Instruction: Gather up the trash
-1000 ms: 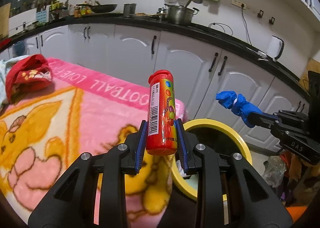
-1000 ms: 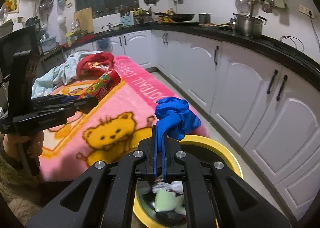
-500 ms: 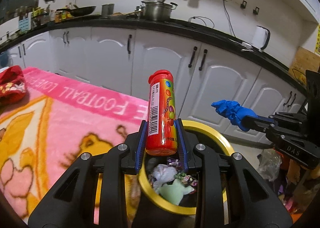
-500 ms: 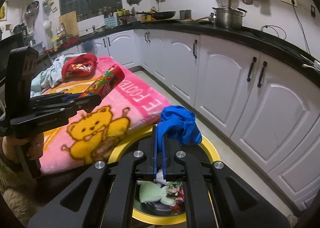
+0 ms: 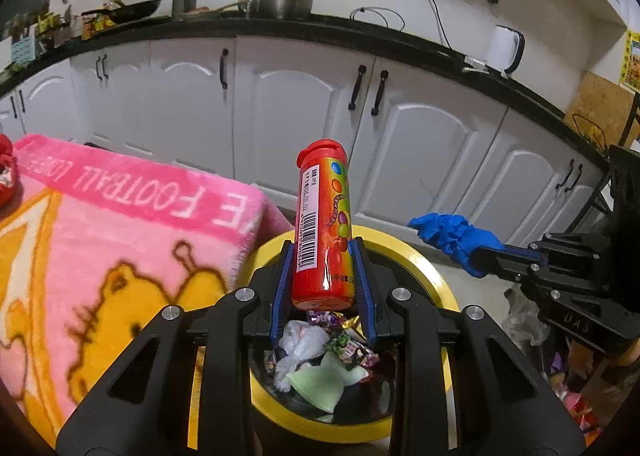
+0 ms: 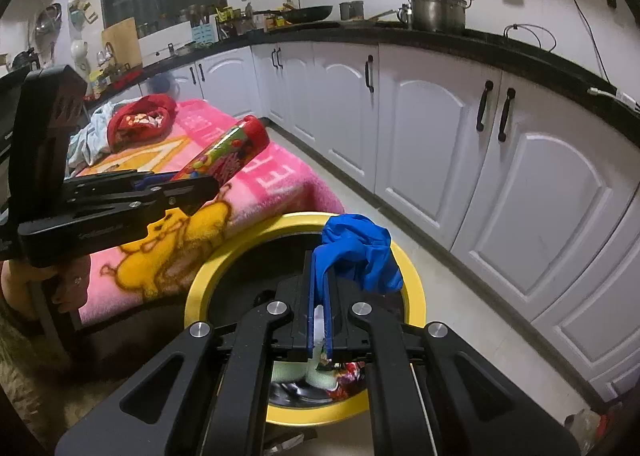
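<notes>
Left gripper clamped on a red candy tube, right gripper pinched tight on a crumpled blue glove, both above a yellow-rimmed bin holding wrappers, beside a pink blanket

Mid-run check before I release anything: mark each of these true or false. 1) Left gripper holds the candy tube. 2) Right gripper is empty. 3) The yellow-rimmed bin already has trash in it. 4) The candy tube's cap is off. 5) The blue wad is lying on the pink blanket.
1) True: the left gripper is shut on the candy tube.
2) False: the right gripper is shut on a crumpled blue wad.
3) True: wrappers and a pale green piece lie inside the yellow-rimmed bin.
4) False: the red cap sits on the tube's top end.
5) False: the wad is held in the air over the bin, off the pink blanket.
</notes>
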`<control>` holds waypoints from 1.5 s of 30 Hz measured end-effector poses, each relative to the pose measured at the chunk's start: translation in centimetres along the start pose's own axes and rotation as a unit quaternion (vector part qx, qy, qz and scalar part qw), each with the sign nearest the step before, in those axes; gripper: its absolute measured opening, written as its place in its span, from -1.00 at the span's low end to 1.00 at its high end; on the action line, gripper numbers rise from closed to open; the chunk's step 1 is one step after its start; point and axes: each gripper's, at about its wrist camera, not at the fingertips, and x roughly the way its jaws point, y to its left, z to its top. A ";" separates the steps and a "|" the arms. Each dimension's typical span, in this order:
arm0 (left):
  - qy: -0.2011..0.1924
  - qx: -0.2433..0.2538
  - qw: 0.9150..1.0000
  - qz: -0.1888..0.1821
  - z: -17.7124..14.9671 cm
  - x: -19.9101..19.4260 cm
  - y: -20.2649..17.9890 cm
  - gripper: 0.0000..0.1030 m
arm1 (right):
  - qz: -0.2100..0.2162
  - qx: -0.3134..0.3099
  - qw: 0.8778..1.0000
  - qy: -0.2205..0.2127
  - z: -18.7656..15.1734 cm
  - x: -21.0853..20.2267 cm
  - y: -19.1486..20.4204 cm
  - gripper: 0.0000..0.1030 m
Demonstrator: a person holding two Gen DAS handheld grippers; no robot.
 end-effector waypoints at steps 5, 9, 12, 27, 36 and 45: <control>0.017 0.000 1.000 -0.006 -0.4 1.4 -0.3 -0.58 | 0.004 0.009 1.000 0.015 -1.0 0.9 -0.4 -0.93; 0.027 0.001 1.000 -0.008 -0.7 2.0 -0.3 -0.58 | 0.008 0.013 1.000 0.024 -1.4 1.6 -0.6 -0.93; 0.032 0.002 0.999 -0.008 -0.9 2.5 -0.5 -0.58 | 0.012 0.015 0.999 0.029 -1.7 2.1 -0.5 -0.92; 0.047 0.004 0.999 -0.003 -1.2 3.5 -0.3 -0.02 | 0.006 0.026 0.999 0.039 -2.1 3.5 -0.7 -0.48; 0.045 -0.006 0.999 0.013 -1.1 2.6 0.6 0.49 | 0.001 0.038 0.999 0.034 -2.3 2.8 -0.8 -0.13; 0.031 -0.020 0.999 0.036 -0.9 -0.2 2.3 0.80 | -0.025 0.024 0.999 0.014 -1.4 1.3 1.2 0.40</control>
